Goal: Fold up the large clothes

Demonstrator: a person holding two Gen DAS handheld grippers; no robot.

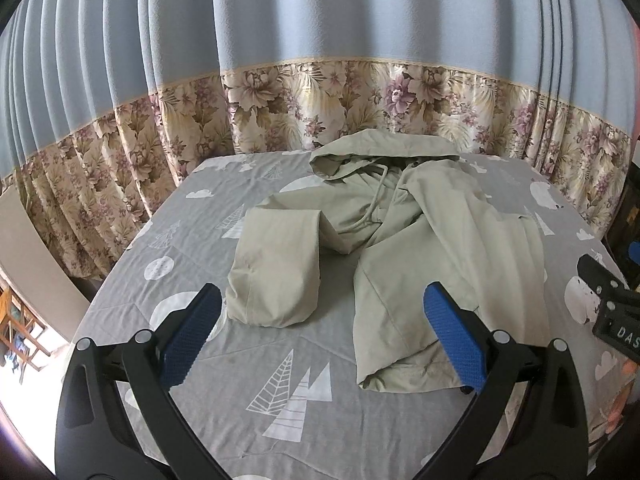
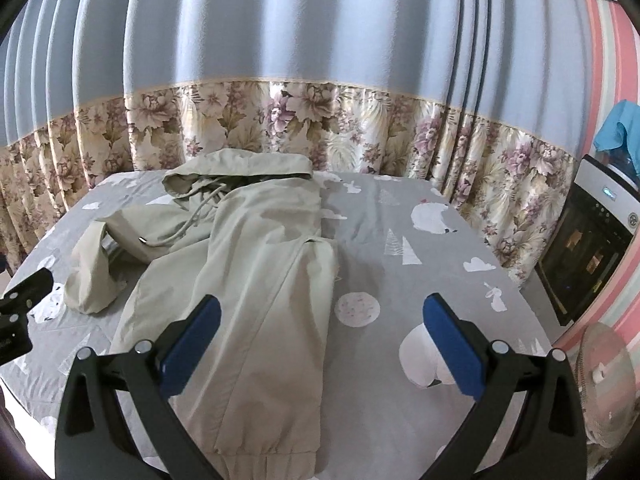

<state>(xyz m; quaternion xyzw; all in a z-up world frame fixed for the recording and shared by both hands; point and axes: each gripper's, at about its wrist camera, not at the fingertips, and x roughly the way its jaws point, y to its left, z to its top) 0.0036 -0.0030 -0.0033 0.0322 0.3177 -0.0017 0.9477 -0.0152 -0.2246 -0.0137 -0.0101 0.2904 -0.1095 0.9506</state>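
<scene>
A pale green hooded jacket [image 1: 432,240] lies crumpled on the bed, hood [image 1: 384,148] toward the curtain and drawstrings loose over the chest. One sleeve [image 1: 276,268] is folded over at the left. In the right wrist view the jacket [image 2: 248,264] stretches from the hood to a cuffed hem [image 2: 268,456] near the camera. My left gripper [image 1: 322,336] hovers open above the sheet between the sleeve and the jacket body. My right gripper [image 2: 322,340] is open too, its left finger over the jacket's lower part. Neither holds anything.
The bed [image 1: 224,412] has a grey sheet printed with white trees and clouds. A blue and floral curtain [image 1: 320,92] hangs behind it. A dark appliance [image 2: 588,240] and a fan [image 2: 604,376] stand at the right. The right gripper's body [image 1: 612,304] shows at the left wrist view's right edge.
</scene>
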